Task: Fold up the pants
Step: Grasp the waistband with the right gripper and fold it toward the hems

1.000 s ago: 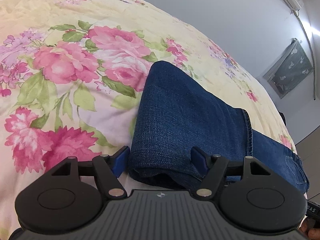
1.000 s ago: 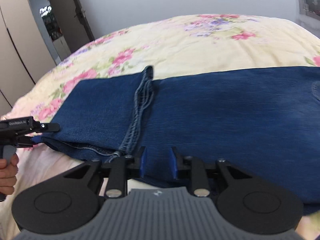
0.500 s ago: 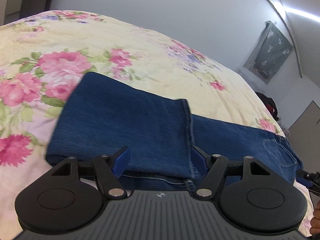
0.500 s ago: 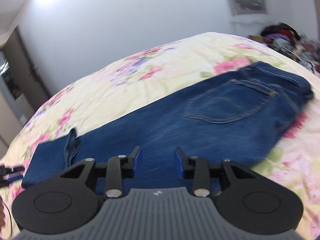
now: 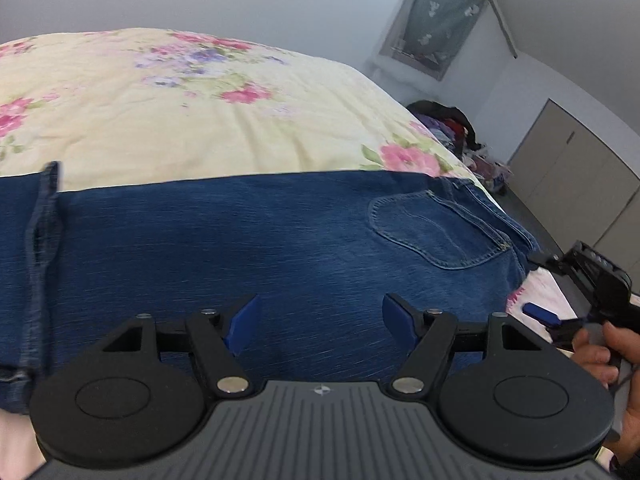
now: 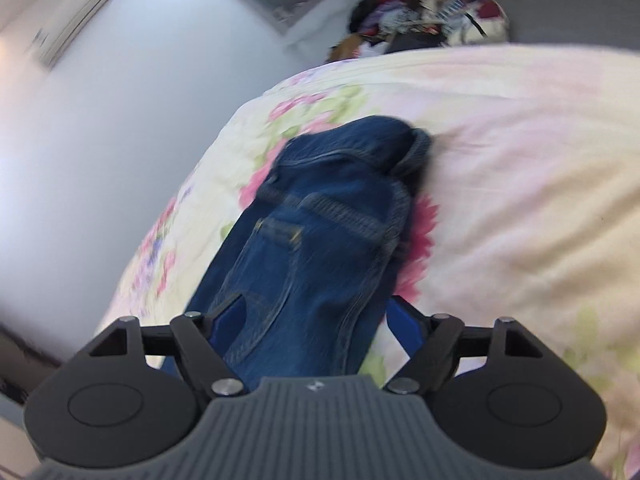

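Blue denim pants (image 5: 248, 248) lie flat along the near side of the floral bed, legs folded over at the left, back pocket (image 5: 436, 232) and waistband at the right. My left gripper (image 5: 320, 326) is open and empty, just above the thigh part. My right gripper (image 6: 312, 324) is open over the seat and waistband end (image 6: 320, 216), with the denim lying between its spread blue fingers. It also shows in the left wrist view (image 5: 576, 292), held by a hand at the waistband end.
The bed cover (image 5: 192, 120) is pale yellow with pink flowers. A pile of clothes (image 5: 452, 124) lies on the floor beyond the bed's far corner. Grey cabinets (image 5: 580, 184) stand at the right wall. A grey cloth (image 5: 436, 16) hangs on the wall.
Both grippers have swept rightward along the pants from the folded leg end toward the waistband. The right gripper has opened wider and now sits over the seat.
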{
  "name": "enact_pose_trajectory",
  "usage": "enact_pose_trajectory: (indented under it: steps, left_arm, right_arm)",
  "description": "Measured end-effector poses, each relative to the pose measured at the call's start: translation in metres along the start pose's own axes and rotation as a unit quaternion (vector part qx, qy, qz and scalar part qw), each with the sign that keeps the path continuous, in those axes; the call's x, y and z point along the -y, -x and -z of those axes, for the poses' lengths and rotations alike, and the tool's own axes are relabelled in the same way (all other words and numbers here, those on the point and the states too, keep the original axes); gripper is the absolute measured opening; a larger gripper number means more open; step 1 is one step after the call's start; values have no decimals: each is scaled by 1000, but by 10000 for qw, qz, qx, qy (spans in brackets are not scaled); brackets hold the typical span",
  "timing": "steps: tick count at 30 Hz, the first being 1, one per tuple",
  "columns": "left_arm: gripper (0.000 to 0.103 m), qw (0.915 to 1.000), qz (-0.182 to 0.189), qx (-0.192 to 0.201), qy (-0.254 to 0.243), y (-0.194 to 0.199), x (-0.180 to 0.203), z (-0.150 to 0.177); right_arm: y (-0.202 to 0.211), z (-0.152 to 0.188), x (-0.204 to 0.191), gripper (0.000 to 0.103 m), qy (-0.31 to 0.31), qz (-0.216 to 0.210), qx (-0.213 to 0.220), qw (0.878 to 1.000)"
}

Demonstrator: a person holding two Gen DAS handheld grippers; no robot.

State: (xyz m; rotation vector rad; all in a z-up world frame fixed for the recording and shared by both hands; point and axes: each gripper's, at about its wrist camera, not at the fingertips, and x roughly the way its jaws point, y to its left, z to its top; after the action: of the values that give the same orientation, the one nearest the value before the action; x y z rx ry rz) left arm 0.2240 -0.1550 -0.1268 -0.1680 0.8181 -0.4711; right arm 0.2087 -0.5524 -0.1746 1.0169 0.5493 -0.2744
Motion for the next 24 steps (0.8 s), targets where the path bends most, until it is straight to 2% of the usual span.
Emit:
enact_pose_trajectory:
  steps: [7, 11, 12, 13, 14, 17, 20, 21, 24]
  left_arm:
    - [82, 9993, 38, -368, -107, -46, 29, 2]
    - [86, 9984, -65, -549, -117, -63, 34, 7]
    - [86, 9981, -114, -578, -155, -66, 35, 8]
    - [86, 9977, -170, -614, -213, -67, 37, 10]
    - [87, 9971, -229, -662, -284, -70, 39, 11]
    - [87, 9958, -351, -751, -394, -74, 45, 11]
    - [87, 9968, -225, -761, -62, -67, 39, 4]
    - [83, 9973, -81, -711, 170, -62, 33, 1]
    - [77, 9954, 346, -480, 757, -39, 12, -6]
  right_arm:
    - [-41, -37, 40, 73, -1067, -179, 93, 9941]
    - [-58, -42, 35, 71, -815, -258, 96, 9963]
    - [-58, -42, 35, 68, -815, -258, 96, 9963]
    - [-64, -44, 34, 58, -596, -203, 49, 9980]
    - [-68, -45, 35, 40, -544, -107, -8, 9985]
    - [-71, -49, 50, 25, -822, -289, -131, 9961]
    - [-62, -49, 50, 20, -871, -460, -73, 9951]
    - [-57, -49, 44, 19, -799, -501, -11, 9955]
    - [-42, -51, 13, 17, -241, -635, 226, 9974]
